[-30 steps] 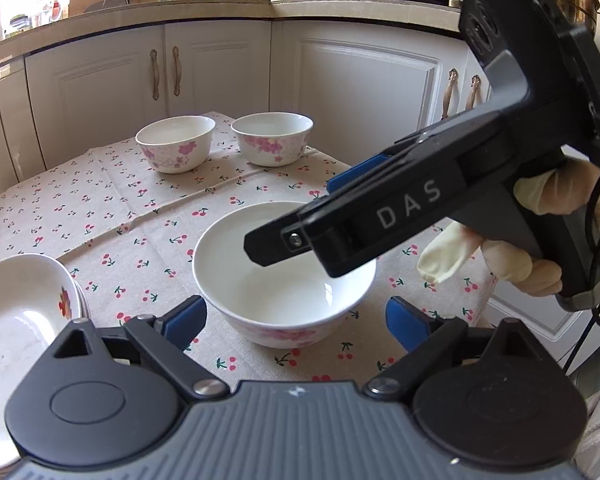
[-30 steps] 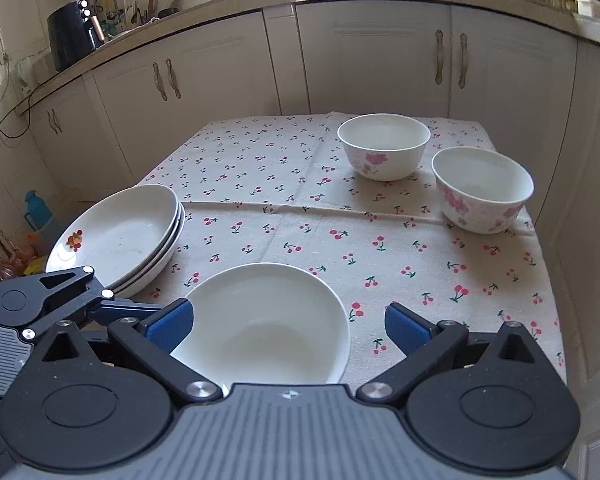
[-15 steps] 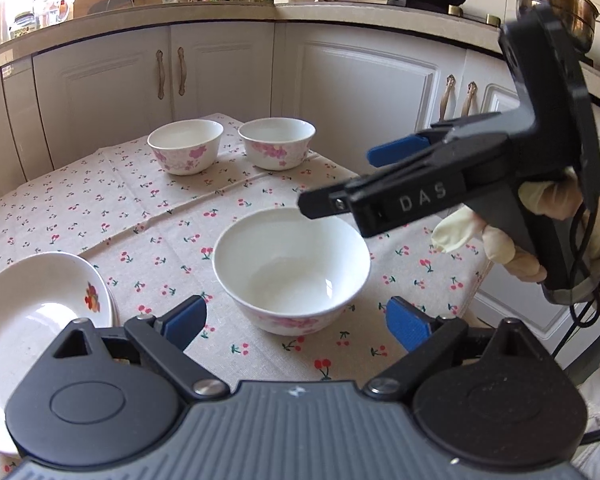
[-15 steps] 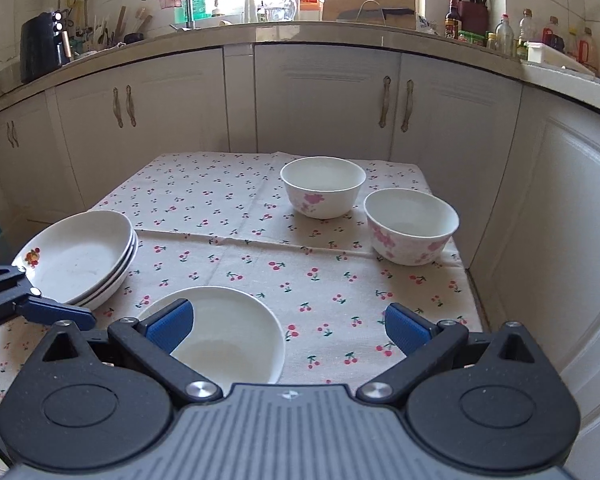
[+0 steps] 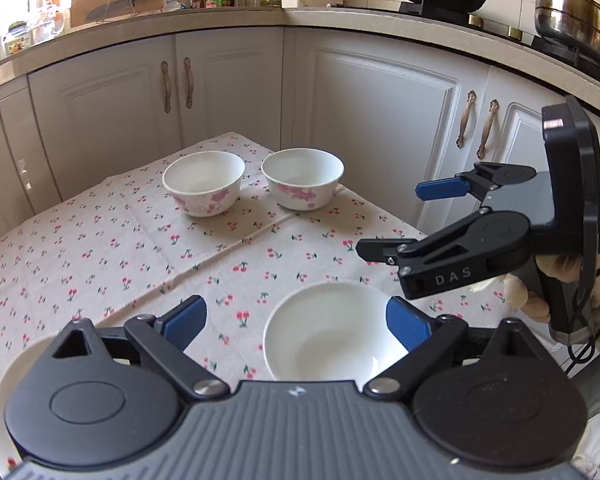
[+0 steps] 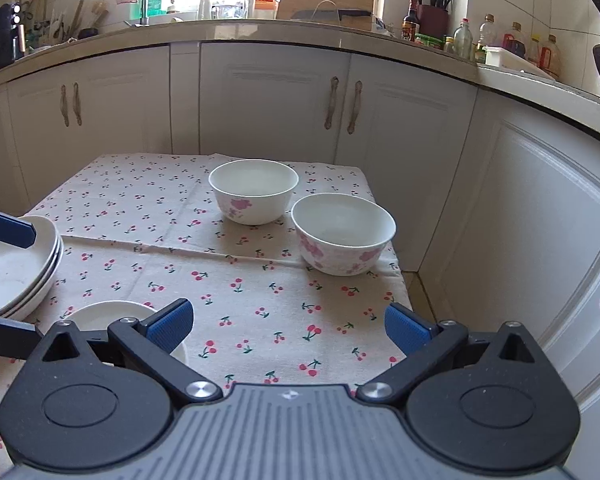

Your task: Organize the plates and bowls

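While the cherry-print tablecloth (image 6: 236,280) drops off at its 3 o'clock edge toward the cabinets (image 6: 520,220), its middle lies bare. Stacked plates (image 6: 16,264) sit at 9 o'clock. Two floral bowls (image 6: 254,190) stand just beside each other at 12 o'clock. A plain white bowl (image 5: 332,332) sits at 6 o'clock. Both the left gripper (image 5: 296,320) and the right gripper (image 6: 288,324) hang spread wide, holding nothing.
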Demonstrator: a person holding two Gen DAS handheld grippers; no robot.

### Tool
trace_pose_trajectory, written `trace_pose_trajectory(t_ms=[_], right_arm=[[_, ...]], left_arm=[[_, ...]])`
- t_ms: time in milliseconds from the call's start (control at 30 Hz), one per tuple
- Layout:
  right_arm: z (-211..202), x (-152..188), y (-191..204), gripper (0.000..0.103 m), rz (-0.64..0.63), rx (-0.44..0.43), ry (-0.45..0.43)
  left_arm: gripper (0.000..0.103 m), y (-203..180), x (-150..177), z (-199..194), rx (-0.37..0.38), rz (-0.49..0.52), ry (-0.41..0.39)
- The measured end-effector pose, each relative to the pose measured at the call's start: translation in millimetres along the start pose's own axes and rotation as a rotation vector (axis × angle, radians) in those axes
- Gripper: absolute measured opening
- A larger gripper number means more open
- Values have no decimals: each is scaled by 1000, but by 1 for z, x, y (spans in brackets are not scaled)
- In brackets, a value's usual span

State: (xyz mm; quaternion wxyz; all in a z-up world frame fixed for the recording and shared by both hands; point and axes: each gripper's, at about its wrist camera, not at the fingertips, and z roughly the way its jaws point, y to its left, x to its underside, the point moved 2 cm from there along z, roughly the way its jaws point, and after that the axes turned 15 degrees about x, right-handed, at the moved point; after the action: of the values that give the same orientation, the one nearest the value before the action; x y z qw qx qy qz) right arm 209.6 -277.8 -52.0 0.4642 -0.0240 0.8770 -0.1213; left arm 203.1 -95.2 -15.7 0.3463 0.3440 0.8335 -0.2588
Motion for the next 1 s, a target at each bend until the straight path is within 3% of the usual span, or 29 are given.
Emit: trace_pose_trajectory(t_ms=[300, 600, 1000], right_arm=[[35, -12, -11, 103, -6, 1, -31], [74, -17, -19, 103, -10, 31, -1], [112, -21, -24, 103, -17, 25, 7]], left_arm=[[96, 24, -65, 38, 23, 45, -4], [96, 43, -121, 92, 78, 67, 35], [94, 73, -161, 178, 135, 14, 136]])
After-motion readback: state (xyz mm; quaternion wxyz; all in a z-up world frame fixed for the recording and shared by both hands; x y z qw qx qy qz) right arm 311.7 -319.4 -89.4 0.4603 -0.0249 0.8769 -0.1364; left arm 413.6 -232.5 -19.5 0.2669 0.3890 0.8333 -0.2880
